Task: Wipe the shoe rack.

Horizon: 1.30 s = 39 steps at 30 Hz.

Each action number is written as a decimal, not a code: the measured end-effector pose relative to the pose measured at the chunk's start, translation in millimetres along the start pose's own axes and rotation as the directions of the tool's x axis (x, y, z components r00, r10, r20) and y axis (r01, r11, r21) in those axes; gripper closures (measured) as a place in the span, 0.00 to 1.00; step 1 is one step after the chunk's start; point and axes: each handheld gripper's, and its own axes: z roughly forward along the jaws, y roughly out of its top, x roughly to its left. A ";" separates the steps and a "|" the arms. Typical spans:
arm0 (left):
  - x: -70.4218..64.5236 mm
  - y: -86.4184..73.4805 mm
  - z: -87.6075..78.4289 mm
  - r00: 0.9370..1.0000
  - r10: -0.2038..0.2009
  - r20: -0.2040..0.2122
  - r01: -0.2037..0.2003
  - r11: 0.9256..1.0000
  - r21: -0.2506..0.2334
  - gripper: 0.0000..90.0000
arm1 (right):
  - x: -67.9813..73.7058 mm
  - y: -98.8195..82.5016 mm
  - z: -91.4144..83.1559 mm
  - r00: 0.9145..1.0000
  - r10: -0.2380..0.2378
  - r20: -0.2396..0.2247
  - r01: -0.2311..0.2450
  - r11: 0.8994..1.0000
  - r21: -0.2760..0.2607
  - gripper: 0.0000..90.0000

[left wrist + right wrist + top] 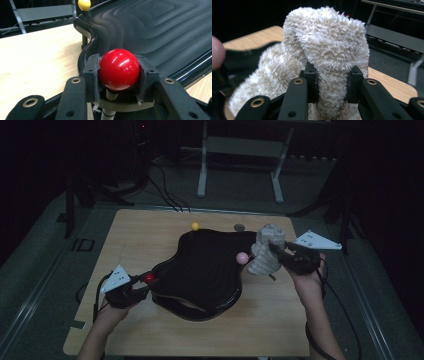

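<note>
Fingers [92, 75] of the left gripper [119, 72] clench the red ball [119, 68]; right gripper [332, 85] pinches the fluffy cloth [324, 45] between its fingers

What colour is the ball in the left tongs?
Red ball, glossy; clearest in the left gripper view.

A small dark round thing [239, 227] is lying on the wooden surface [140, 240] near its far edge. Behind it, a pale metal frame [240, 150] is standing on the dim floor [45, 235].

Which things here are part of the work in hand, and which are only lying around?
In use:
- left gripper, shut on the red ball
- right gripper, shut on the fluffy cloth
- black wavy tray

Lying about:
- yellow ball
- pink ball
- small dark round thing
- wooden table
</note>
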 end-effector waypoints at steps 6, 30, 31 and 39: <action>0.6 -0.8 0.0 1.000 -0.002 0.007 0.002 1.000 -0.006 0.66 | -8.3 -18.7 3.2 0.999 0.037 0.023 -0.039 0.998 0.056 0.78; 1.7 -0.7 0.0 1.000 0.002 0.017 -0.002 1.000 -0.003 0.66 | 22.6 -18.5 -8.2 0.997 -0.020 -0.076 0.021 1.000 0.007 0.77; 1.7 -1.1 0.1 1.000 0.000 0.017 0.000 1.000 -0.006 0.66 | 25.2 -15.5 -10.4 0.996 -0.030 -0.083 0.030 1.000 -0.004 0.77; 2.4 -0.4 -0.1 1.000 -0.001 0.014 0.001 1.000 -0.002 0.66 | 38.0 -23.2 -0.3 0.992 -0.065 -0.104 0.068 0.997 0.032 0.77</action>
